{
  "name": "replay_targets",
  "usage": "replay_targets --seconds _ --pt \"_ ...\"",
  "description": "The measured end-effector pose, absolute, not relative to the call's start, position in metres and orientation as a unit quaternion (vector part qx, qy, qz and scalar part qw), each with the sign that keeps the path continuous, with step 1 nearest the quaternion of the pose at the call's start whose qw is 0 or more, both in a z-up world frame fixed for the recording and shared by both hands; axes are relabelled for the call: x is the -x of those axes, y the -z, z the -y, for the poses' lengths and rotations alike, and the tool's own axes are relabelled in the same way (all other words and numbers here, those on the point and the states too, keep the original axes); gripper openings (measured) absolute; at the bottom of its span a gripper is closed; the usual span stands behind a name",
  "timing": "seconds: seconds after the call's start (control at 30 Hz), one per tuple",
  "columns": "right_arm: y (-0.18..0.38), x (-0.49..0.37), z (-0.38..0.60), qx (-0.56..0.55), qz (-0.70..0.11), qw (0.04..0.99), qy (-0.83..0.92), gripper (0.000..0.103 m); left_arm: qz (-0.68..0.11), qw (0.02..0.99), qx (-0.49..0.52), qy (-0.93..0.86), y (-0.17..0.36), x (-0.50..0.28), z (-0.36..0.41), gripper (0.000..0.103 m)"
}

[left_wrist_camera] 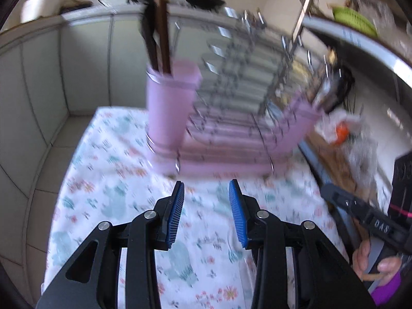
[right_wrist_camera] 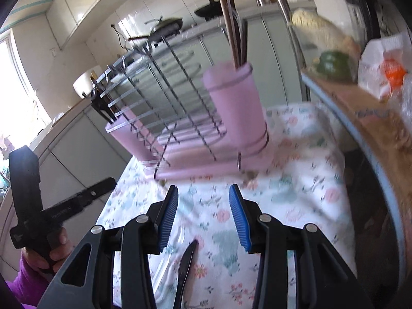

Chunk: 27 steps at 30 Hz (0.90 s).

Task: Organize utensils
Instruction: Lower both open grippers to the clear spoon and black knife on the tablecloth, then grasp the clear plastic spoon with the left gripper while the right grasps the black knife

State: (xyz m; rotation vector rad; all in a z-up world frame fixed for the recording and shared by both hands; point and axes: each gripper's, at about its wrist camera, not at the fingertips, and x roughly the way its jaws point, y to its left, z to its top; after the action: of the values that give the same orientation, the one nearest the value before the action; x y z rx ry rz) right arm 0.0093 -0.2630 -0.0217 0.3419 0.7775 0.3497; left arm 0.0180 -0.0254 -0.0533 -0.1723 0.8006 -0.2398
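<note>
1. Right gripper (right_wrist_camera: 203,216): jaws apart, empty; a black knife (right_wrist_camera: 185,267) lies on the floral cloth (right_wrist_camera: 296,193) at six o'clock, just below them.
2. Left gripper (left_wrist_camera: 206,212): jaws apart, empty over the cloth.
3. Pink utensil cup (right_wrist_camera: 237,103) waits at twelve o'clock. Judged: approach step; next, lower onto the knife and grip.

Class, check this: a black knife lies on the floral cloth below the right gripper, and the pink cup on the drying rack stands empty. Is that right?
Not quite. The pink cup holds dark utensil handles, as the right wrist view shows. The black knife does lie on the floral cloth below the right gripper.

Both wrist views face the pink rack (left_wrist_camera: 231,139) (right_wrist_camera: 190,154) (near, angled downward).
</note>
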Motion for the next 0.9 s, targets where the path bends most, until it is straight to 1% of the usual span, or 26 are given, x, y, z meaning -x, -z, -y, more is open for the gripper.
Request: replay_targets --seconds 0.27,0.43,0.53,0.7,0.9 --pt "0.044 -0.015 0.266 -0.191 -0.438 0.858 -0.187 0.041 -0.517 0.835 0.091 0.163 0.09 -0.038 0.054 0.036" --pt "0.058 -0.019 0.271 -0.219 -0.473 0.829 -0.201 0.041 -0.579 0.799 0.041 0.157 0.105 -0.056 0.082 0.036" --pt "0.065 -0.02 0.272 -0.237 -0.493 0.808 -0.217 0.041 -0.599 0.788 0.021 0.141 0.114 -0.063 0.091 0.036" --pt "0.073 -0.022 0.27 -0.249 -0.513 0.79 -0.226 0.041 -0.627 0.768 0.016 0.129 0.126 -0.069 0.103 0.036" --pt "0.08 -0.024 0.263 -0.256 -0.533 0.771 -0.236 0.041 -0.632 0.766 0.018 0.12 0.14 -0.074 0.113 0.036"
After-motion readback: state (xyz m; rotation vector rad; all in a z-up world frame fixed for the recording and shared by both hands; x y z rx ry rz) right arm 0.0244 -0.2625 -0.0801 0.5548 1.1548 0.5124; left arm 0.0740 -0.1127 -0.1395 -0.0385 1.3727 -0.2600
